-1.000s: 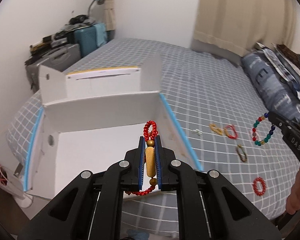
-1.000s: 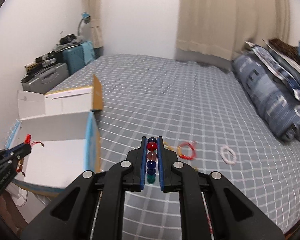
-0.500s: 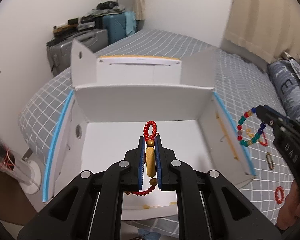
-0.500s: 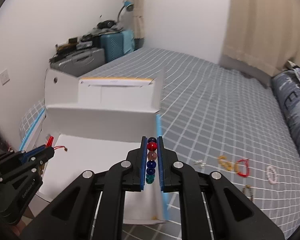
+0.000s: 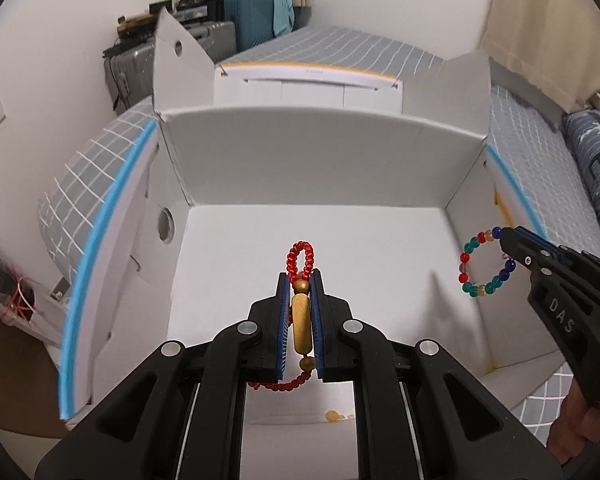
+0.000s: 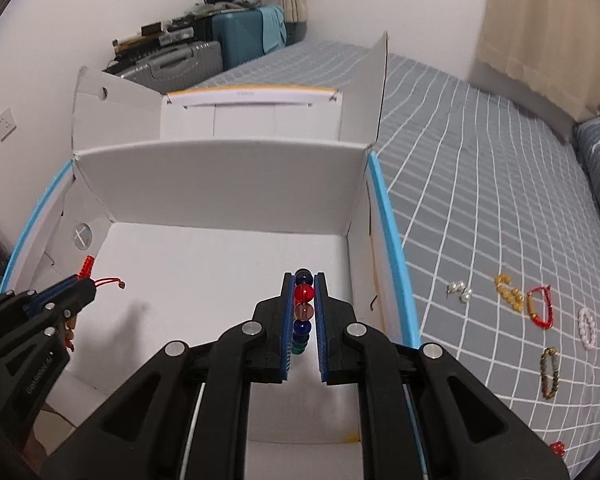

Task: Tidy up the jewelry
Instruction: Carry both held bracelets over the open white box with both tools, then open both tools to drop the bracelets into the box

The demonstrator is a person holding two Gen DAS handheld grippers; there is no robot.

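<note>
An open white cardboard box (image 5: 320,160) with blue edge strips sits on the bed. My left gripper (image 5: 300,280) hangs over its floor, shut on a red beaded bracelet with a gold tube bead (image 5: 301,322). My right gripper (image 6: 304,280) is over the box's right part, shut on a multicoloured bead bracelet (image 6: 303,312). That bracelet (image 5: 484,264) dangles as a ring from the right gripper's tip in the left wrist view. In the right wrist view the left gripper (image 6: 85,280) enters from the left, red cord trailing.
Several loose bracelets lie on the grey checked bedspread (image 6: 480,184) right of the box: pearl pieces (image 6: 460,291), amber beads (image 6: 508,289), a red cord bracelet (image 6: 540,306), a pink ring (image 6: 587,328). Small yellow beads (image 5: 334,416) rest on the box floor. Suitcases (image 6: 204,56) line the wall.
Both grippers have come left and down from above the bedspread to over the inside of the box, each keeping its bracelet. The box now fills both views.
</note>
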